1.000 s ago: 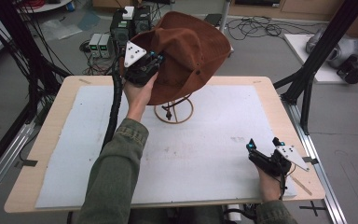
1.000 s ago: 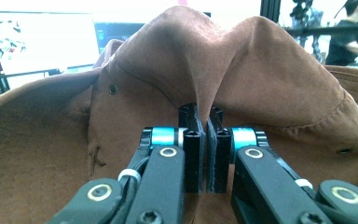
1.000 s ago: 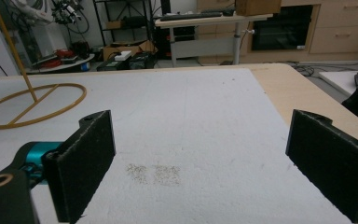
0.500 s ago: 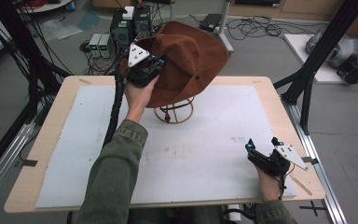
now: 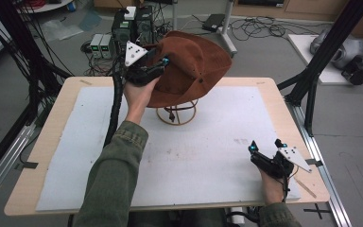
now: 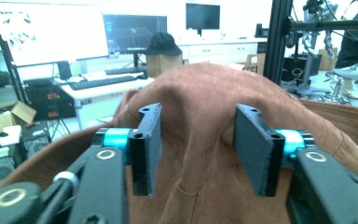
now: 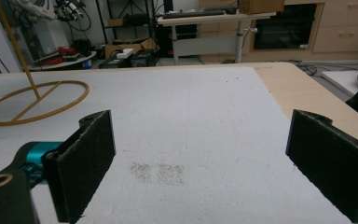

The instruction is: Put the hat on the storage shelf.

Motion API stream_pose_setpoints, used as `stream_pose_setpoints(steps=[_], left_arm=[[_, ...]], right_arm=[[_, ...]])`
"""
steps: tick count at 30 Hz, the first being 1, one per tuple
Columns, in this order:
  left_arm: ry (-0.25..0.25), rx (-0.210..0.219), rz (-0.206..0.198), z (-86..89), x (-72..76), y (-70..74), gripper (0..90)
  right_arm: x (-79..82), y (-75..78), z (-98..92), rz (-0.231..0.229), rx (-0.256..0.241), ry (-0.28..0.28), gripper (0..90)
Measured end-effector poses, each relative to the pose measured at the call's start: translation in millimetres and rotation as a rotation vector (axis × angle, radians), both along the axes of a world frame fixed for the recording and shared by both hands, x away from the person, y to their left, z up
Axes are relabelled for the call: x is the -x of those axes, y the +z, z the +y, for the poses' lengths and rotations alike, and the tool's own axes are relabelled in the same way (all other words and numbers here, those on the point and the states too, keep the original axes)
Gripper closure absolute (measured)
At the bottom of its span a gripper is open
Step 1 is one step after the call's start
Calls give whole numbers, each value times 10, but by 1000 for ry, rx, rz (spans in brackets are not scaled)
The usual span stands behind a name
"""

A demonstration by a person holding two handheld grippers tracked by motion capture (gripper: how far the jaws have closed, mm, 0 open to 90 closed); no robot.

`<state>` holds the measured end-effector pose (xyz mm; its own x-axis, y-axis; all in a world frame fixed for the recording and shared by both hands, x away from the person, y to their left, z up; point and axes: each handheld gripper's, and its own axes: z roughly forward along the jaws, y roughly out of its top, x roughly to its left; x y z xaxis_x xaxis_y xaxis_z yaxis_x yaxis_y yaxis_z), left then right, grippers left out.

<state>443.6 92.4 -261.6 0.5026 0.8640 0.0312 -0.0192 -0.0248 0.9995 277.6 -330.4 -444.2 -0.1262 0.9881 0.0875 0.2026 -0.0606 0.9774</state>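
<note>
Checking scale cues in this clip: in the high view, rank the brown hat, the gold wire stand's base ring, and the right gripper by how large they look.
1. brown hat, largest by far.
2. right gripper and base ring of the gold wire stand: close in apparent size, and the hat hides part of the ring, so I won't rank them.

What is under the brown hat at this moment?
Under the brown hat stands a gold wire stand; its round base ring rests on the white mat. The stand's upper part is covered by the hat, so its top cannot be seen.
</note>
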Motion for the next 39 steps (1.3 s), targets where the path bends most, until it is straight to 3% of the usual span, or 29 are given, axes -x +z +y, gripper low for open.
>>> stream_pose_setpoints(steps=[9,12,15,17,23,24,27,31,33,35,38,39], left_arm=[[13,-6,-31,63,98,95,394],[19,-10,-52,128,246,164,366],[35,-42,-75,168,357,191,354],[57,-53,-94,291,513,186,350],[115,-69,-76,603,767,71,298],[143,-52,-76,755,899,10,294],[189,-27,-88,964,1117,-107,292],[253,6,-57,1208,1396,-326,257],[267,10,-53,1244,1441,-377,232],[344,5,-57,1359,1594,-597,187],[404,13,-45,1463,1703,-816,165],[404,13,-45,1463,1703,-816,161]], right_arm=[[-2,-1,5,-5,-1,-3,73],[1,1,3,-2,1,-3,73],[4,2,3,-3,4,-2,73],[6,6,6,-9,2,-6,72],[1,27,15,-13,-1,-14,73],[-4,28,25,-12,-8,-15,72],[-14,30,38,-12,-6,-11,72],[-18,40,61,-14,-10,-20,72],[-30,38,66,-15,-1,-29,72],[-28,39,77,-12,-2,-33,72],[-24,38,92,-10,-1,-42,72],[-23,38,96,-11,0,-44,72]])
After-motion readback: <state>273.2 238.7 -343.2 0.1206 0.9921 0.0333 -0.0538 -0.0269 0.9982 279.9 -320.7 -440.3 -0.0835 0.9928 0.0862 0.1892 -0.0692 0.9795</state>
